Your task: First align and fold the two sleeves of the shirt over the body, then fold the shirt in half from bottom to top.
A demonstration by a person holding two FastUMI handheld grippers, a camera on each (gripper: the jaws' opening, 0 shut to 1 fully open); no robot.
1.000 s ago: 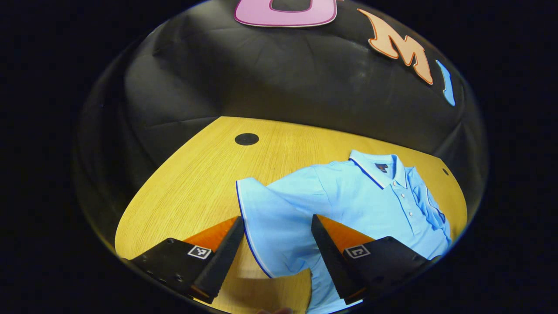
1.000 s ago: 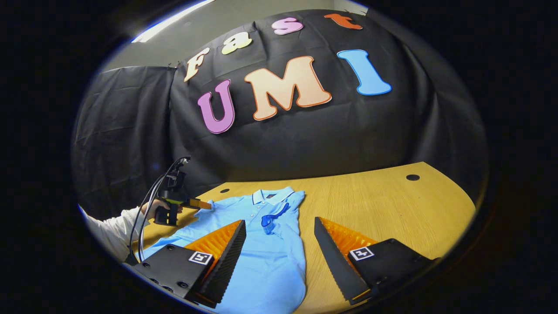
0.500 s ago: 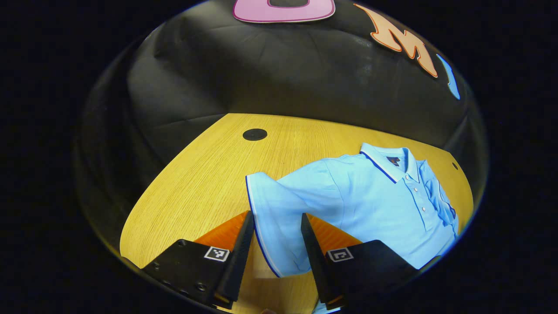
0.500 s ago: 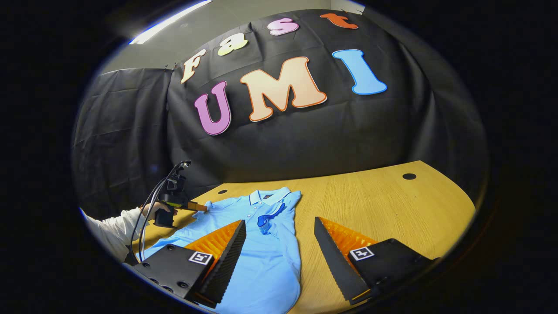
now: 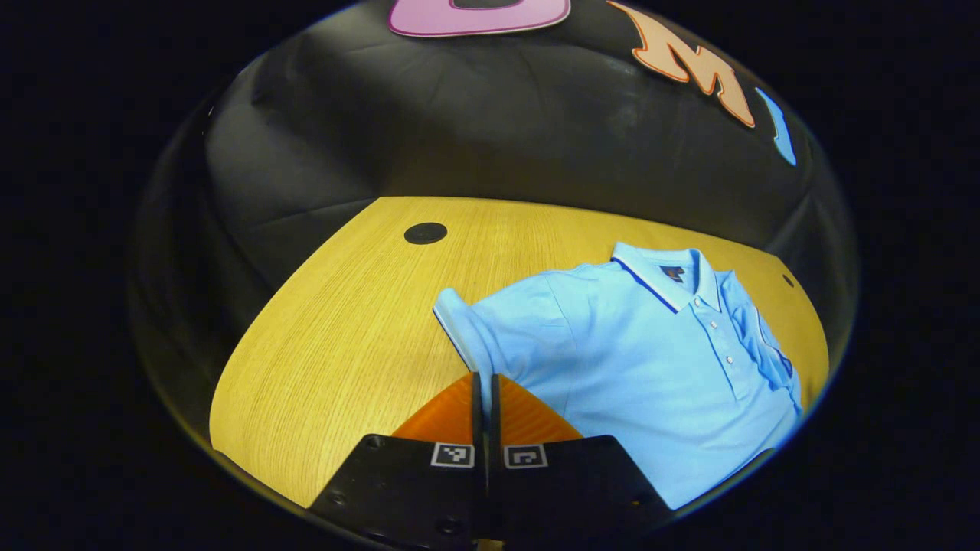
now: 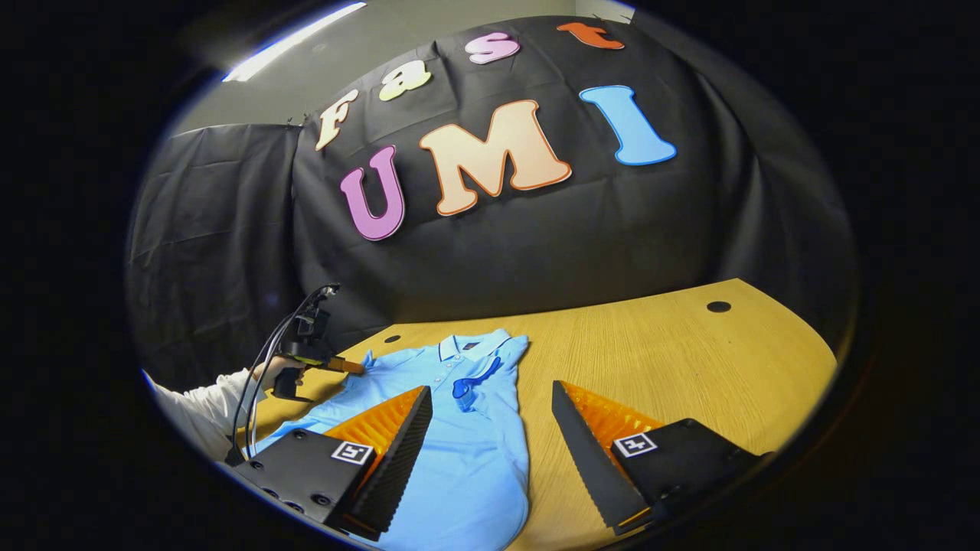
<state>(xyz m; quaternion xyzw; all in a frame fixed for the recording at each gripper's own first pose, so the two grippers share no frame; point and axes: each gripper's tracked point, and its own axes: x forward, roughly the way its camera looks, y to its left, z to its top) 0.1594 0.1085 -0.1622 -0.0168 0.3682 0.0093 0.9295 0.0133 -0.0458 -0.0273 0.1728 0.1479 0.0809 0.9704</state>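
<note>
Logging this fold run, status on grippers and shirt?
Left gripper shut on sleeve. Right gripper open, above the shirt, holding nothing. Other sleeve already folded over body. Nothing in the way on table.

Each gripper (image 6: 490, 451) had black, screw-studded finger mounts bearing square white tags; the person's sleeve (image 6: 203, 409) was white, with black cables (image 6: 256, 383) trailing.

We see bare wood on the yellow wooden table (image 6: 674, 367) to the right of the light blue polo shirt (image 6: 467, 436), wide enough for a gripper to pass. To the shirt's left, the left gripper (image 6: 356, 369) and the white-sleeved hand (image 6: 272, 371) holding it stand in the way. The black cloth wall (image 6: 536, 245) closes off the table's far edge.
</note>
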